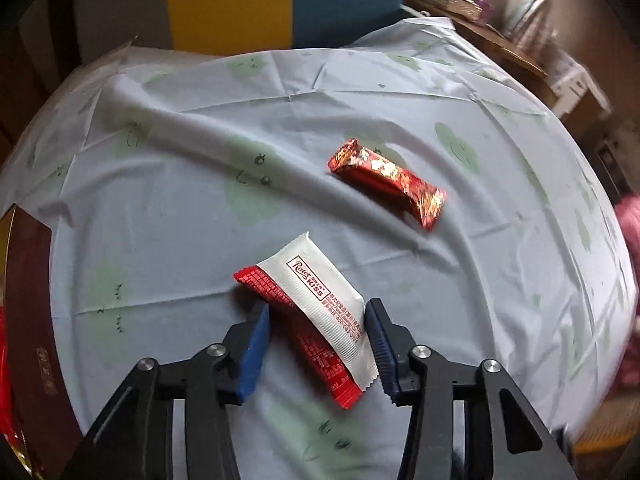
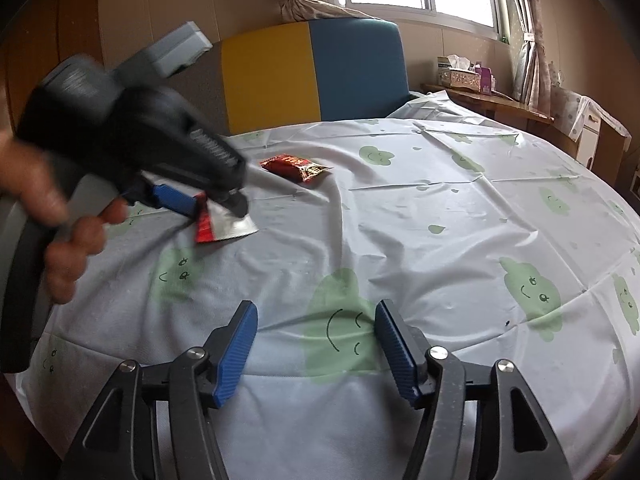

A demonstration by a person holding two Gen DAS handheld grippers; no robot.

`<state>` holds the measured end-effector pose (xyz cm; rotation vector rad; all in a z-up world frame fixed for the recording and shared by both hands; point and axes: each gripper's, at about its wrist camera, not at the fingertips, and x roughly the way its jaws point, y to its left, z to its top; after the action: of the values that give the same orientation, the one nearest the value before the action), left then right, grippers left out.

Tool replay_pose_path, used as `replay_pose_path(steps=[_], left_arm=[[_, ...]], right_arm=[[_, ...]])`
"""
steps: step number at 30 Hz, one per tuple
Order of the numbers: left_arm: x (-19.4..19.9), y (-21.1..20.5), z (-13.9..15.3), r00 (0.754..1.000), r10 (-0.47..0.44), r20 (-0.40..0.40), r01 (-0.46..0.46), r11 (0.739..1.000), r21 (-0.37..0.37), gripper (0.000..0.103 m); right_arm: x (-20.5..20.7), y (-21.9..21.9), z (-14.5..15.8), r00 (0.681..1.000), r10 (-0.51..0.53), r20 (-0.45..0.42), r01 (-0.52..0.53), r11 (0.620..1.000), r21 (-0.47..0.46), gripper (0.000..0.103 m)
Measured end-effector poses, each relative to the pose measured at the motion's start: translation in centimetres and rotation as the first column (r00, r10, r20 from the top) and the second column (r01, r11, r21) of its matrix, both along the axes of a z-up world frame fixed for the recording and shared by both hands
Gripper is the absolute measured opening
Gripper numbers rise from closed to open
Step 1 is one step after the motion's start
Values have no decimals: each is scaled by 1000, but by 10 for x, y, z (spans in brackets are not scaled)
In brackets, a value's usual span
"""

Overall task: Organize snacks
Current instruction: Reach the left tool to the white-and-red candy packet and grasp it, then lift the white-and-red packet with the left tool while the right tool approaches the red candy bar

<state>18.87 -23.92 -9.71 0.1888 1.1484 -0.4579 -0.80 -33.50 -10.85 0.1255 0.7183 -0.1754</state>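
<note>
desk (image 2: pixel 440 208) mostly bare cloth on the right & centre, so lots of room to pass there. left side is crowded: left gripper (image 2: pixel 216 210) w/ its hand (image 2: pixel 60 216) sits over the white-red snack pack (image 1: pixel 316 304), red foil snack (image 1: pixel 388 182) lies just beyond, apart from it. dark red box (image 1: pixel 32 304) blocks the desk's far left edge; yellow-blue chair back (image 2: pixel 312 72) stands behind the desk.

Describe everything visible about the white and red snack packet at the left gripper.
The white and red snack packet is a flat, glossy, plastic-looking pouch with crimped ends, one white panel with red print and one red panel. It lies diagonally on the tablecloth, between the blue pads of the left gripper, which press its long edges. It appears sealed.
</note>
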Motion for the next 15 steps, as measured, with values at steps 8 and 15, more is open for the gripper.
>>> replay_pose_path(steps=[8,15], left_arm=[[-26,53,4,984,-168,-63,164,984,-64,46],[-28,89,6,988,-117,-104,109,991,-77,65]], right_arm=[[0,5,0,1000,-5,-6,4,1000,-20,64],[-1,8,1,1000,-10,-9,10,999,-37,64]])
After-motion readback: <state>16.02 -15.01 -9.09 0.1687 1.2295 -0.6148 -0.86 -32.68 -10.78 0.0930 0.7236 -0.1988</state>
